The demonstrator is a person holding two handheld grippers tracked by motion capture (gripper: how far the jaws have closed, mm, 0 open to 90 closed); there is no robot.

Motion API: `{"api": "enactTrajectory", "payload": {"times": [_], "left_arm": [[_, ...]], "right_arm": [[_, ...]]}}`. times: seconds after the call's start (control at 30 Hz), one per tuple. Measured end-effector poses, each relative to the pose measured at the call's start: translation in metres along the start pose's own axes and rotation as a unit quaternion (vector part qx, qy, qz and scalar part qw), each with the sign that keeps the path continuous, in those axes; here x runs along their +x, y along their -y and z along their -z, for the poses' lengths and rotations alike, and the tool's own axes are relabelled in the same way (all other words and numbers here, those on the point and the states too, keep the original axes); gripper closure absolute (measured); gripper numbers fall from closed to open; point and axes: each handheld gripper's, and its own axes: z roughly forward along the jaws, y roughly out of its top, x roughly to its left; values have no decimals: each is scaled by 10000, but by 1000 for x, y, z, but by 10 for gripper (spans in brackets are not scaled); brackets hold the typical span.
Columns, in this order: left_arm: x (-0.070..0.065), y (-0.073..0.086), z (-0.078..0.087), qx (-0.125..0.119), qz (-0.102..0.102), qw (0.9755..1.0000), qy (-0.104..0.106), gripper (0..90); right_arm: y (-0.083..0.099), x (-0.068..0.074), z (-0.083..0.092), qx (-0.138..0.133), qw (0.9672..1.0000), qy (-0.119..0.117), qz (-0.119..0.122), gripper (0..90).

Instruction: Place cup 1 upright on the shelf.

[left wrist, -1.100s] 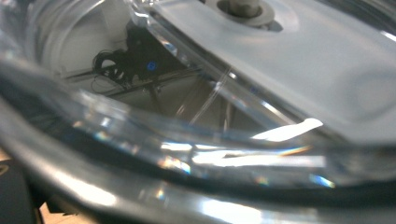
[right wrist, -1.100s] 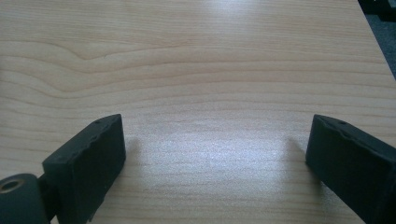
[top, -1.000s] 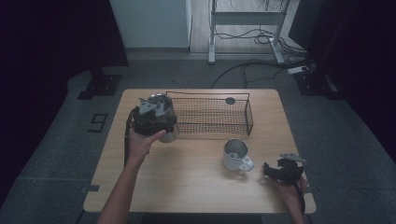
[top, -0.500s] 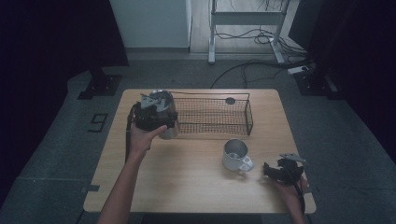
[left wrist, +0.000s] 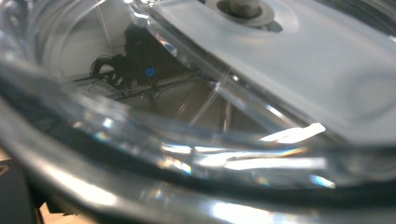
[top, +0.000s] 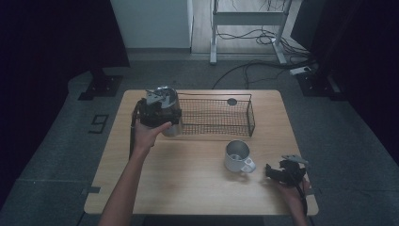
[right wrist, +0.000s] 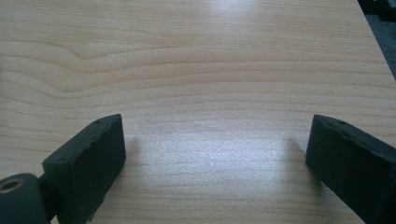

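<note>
Left tool (top: 162,110) grips a shiny cup (left wrist: 196,154); right tool (right wrist: 215,158) gapes over bare table (right wrist: 196,56).

A grey figure 9 marked on the floor (top: 98,123) left of the table (top: 188,197), no other legible text

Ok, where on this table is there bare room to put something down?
The widest bare patch of the light wooden table is the front middle, between the person's left forearm and the metal mug. The black wire basket is mostly bare inside. It is crowded at the basket's left end, where the left tool holds a shiny glass-and-metal vessel.
</note>
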Motion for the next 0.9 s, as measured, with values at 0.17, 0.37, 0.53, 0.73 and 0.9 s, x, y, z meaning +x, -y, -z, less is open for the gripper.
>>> {"api": "enactTrajectory", "payload": {"times": [0.17,0.37,0.53,0.73,0.9], "left_arm": [[0,-4,-5,7,22,10000,-11,40],[-1,-7,-9,3,16,10000,21,40],[-2,-10,-15,5,12,10000,25,40],[-2,-13,-22,9,55,10000,35,40],[-4,-17,-27,16,32,10000,40,40]], "right_arm": [[0,0,0,-1,10000,0,1,47],[0,0,0,7,10000,1,4,47],[0,0,0,0,10000,0,1,47],[0,0,0,0,10000,0,1,47],[0,0,0,-2,10000,0,1,47]]}}
